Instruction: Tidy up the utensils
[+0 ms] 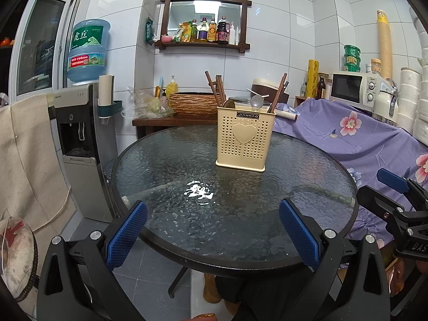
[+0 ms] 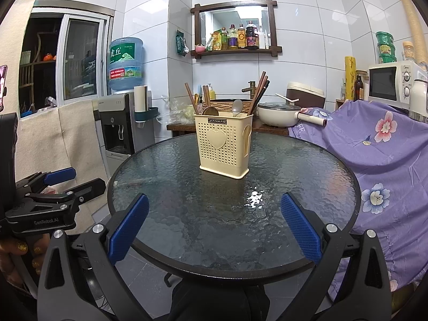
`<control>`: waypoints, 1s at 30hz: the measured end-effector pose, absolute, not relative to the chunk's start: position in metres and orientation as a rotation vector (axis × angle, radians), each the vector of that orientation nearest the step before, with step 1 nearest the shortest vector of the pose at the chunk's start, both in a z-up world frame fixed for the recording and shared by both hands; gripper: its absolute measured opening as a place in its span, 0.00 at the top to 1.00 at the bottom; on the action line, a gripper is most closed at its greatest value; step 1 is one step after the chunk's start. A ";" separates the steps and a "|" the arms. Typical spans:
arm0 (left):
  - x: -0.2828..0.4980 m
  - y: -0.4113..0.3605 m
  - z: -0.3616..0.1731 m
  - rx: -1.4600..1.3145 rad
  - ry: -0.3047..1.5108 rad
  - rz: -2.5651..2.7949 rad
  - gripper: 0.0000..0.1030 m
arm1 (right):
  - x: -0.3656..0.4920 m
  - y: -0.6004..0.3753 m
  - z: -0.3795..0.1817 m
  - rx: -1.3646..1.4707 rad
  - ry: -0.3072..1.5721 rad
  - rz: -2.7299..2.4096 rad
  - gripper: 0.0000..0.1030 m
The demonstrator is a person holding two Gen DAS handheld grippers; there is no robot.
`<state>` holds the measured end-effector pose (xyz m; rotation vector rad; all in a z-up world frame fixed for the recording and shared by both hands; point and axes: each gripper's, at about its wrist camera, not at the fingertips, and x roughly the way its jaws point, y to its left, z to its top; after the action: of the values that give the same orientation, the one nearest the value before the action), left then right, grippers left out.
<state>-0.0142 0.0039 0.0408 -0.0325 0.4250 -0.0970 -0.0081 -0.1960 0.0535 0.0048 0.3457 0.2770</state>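
Cream plastic utensil caddy (image 1: 242, 139) stands upright on round glass table (image 1: 165, 230), toward far side, w/ dark chopsticks (image 1: 278, 93), metal spoon (image 1: 256, 101) & wooden spoon (image 2: 210, 111) poking out the top. Left gripper (image 1: 212, 234) hangs over near table edge, jaws wide apart, nothing between them. Right gripper (image 2: 214, 234) same: spread wide, empty, well short of caddy.

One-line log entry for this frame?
left gripper: open, empty | right gripper: open, empty | utensil holder: upright on glass table, chopsticks and spoons inside
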 end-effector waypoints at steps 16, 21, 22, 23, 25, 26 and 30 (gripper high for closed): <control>-0.014 0.002 0.043 -0.038 0.430 -0.090 0.06 | -0.009 -0.195 0.051 0.003 0.347 0.278 0.06; -0.014 0.002 0.043 -0.037 0.429 -0.090 0.06 | -0.008 -0.195 0.050 0.003 0.348 0.279 0.06; -0.014 0.002 0.043 -0.037 0.429 -0.090 0.06 | -0.009 -0.195 0.050 0.003 0.348 0.279 0.06; -0.014 0.002 0.043 -0.038 0.430 -0.090 0.06 | -0.008 -0.195 0.050 0.003 0.349 0.280 0.06; -0.014 0.002 0.043 -0.041 0.431 -0.091 0.06 | -0.008 -0.195 0.050 0.003 0.349 0.280 0.06; -0.014 0.002 0.043 -0.040 0.430 -0.090 0.06 | -0.008 -0.195 0.050 0.004 0.349 0.280 0.06; -0.014 0.002 0.043 -0.039 0.430 -0.090 0.06 | -0.009 -0.194 0.048 0.003 0.352 0.279 0.06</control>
<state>-0.0139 0.0020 0.0429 -0.0389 0.4304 -0.0905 -0.0086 -0.1943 0.0483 0.0029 0.3523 0.2793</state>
